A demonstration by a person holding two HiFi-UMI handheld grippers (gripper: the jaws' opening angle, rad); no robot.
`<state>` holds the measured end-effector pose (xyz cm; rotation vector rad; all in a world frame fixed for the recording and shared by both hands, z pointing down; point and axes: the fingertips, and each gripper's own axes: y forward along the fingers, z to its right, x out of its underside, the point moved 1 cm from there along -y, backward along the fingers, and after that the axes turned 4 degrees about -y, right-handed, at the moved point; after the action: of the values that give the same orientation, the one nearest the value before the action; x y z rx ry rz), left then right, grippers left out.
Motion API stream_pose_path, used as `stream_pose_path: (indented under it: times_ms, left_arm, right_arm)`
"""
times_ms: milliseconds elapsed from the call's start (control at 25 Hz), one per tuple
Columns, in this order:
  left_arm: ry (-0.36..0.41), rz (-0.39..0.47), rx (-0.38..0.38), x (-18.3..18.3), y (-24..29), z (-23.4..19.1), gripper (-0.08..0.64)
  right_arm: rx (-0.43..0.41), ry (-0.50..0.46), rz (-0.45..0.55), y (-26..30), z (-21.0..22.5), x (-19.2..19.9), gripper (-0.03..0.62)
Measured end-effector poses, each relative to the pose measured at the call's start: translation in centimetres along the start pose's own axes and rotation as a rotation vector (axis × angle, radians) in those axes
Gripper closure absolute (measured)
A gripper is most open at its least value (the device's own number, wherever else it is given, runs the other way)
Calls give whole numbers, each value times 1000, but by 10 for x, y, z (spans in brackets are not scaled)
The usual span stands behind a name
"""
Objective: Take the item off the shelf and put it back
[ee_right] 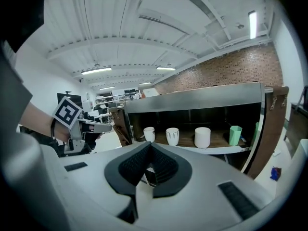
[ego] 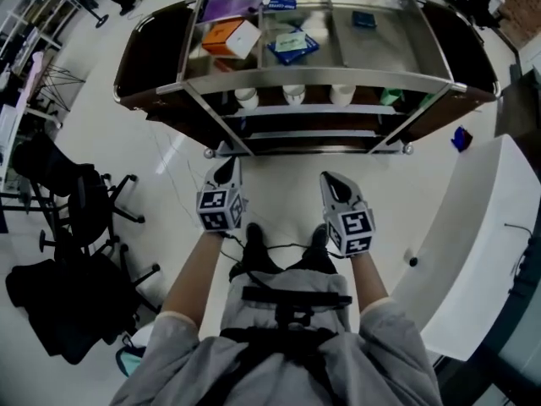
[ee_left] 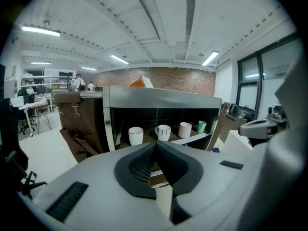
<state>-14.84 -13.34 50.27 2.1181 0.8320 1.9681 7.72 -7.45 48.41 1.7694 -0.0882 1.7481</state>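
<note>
Head view half-hides the shelved cups [ego: 293, 94]; left gripper [ego: 226, 167] and right gripper [ego: 331, 179] fingers closed, empty.

Bright, even light falls from ceiling strip lamps [ee_left: 41, 31], which I see plainly in both gripper views. In my head view the steel shelf [ego: 338, 79] glares pale on top and the floor [ego: 279, 184] shines, while the lower tiers sit in shadow. The gripper views bow hard, with black corners and a soft near foreground.
</note>
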Motion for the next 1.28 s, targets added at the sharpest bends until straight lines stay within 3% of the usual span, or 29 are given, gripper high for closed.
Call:
stream_pose_path:
  times_ms: [160,480,920,1280]
  left_arm:
    - [-15,-42,16,-5,36,-14,552]
    - [16,-122,29,8,108,-28,369]
    - [-87,-178,-21,14,204,-57,136]
    - [-111,-177,-90,10,258,-85,98]
  right_arm:
    - [40,25,-8,13,1,4,583]
    - [36,89,-25,47,-2,30,583]
    - [41,156,-50,64,-10,68,583]
    - [60,168,-78,65,-5,89,583]
